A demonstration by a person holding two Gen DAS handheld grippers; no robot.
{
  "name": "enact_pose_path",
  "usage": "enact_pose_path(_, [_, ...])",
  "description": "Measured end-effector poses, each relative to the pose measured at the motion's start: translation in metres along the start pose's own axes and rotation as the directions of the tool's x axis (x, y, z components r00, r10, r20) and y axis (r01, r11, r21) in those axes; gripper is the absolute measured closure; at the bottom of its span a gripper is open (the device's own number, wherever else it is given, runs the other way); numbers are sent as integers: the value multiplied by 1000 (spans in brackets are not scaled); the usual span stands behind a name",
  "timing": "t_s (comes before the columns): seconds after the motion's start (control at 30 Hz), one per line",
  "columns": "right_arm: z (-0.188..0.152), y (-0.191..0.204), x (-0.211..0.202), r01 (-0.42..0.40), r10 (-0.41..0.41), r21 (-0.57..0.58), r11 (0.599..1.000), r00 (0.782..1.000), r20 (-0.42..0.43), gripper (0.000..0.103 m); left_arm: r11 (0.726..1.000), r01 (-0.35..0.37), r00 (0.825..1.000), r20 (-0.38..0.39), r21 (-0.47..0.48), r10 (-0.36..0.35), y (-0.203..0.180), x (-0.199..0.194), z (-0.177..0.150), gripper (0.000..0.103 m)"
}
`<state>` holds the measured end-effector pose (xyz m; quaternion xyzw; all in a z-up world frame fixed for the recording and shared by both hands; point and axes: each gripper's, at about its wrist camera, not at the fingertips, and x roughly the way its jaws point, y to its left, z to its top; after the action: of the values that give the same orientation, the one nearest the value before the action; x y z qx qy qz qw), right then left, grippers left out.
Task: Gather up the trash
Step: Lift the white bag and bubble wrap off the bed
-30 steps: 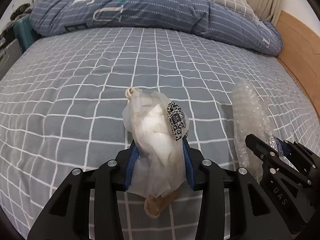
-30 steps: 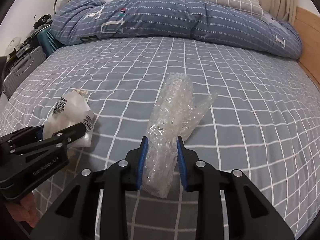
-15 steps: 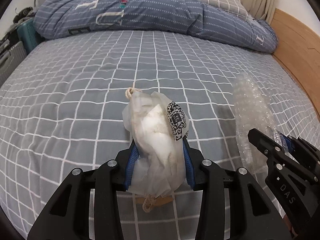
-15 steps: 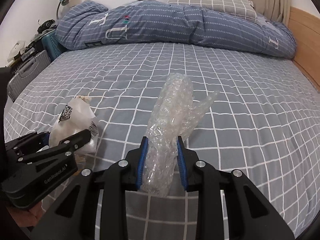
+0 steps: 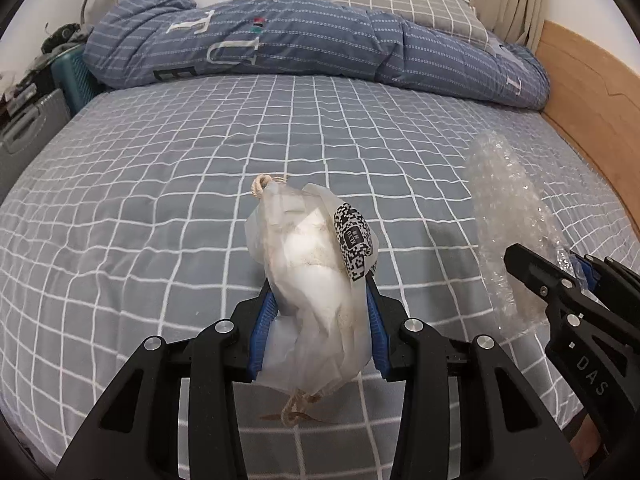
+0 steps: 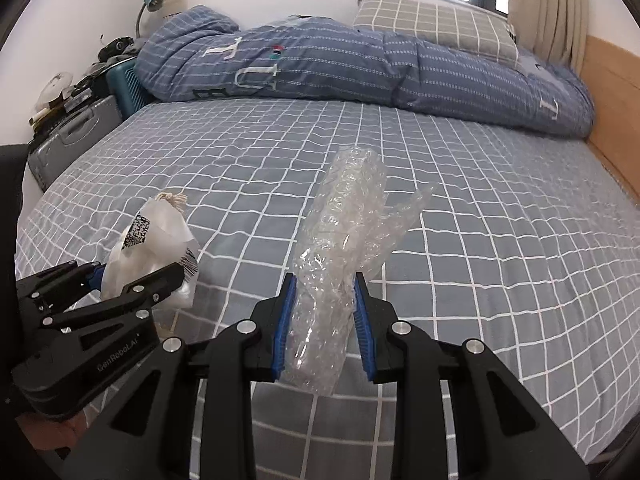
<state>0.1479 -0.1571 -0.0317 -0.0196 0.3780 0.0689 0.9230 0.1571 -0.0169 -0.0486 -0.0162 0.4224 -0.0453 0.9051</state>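
Observation:
My left gripper [image 5: 318,300] is shut on a crumpled white plastic bag [image 5: 312,276] with a QR-code label and a string tie, held above the bed. It also shows in the right wrist view [image 6: 154,240] at the left. My right gripper [image 6: 325,292] is shut on a roll of clear bubble wrap [image 6: 344,240], also held above the bed. In the left wrist view the bubble wrap [image 5: 508,216] and right gripper [image 5: 556,268] appear at the right.
A grey checked bedsheet [image 6: 500,240] lies below. A folded blue duvet [image 6: 320,68] and a checked pillow [image 6: 436,24] lie at the far end. A wooden bed frame [image 5: 588,92] runs along the right. Suitcases [image 6: 76,136] and clutter stand at the left.
Both grippers have lifted and drawn back from the bed with their trash still held; more of the room's far end shows now.

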Motion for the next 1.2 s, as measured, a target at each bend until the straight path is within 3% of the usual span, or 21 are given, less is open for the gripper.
enact_pose_path(0.77, [-66, 10, -71, 45, -44, -57, 997, 999, 8, 76, 999, 39, 999, 15, -11, -39, -14, -69, -54, 63])
enact_pose_path(1.2, [-101, 7, -107, 34, -34, -28, 999, 999, 6, 76, 998, 61, 998, 20, -10, -61, -25, -104, -86, 63])
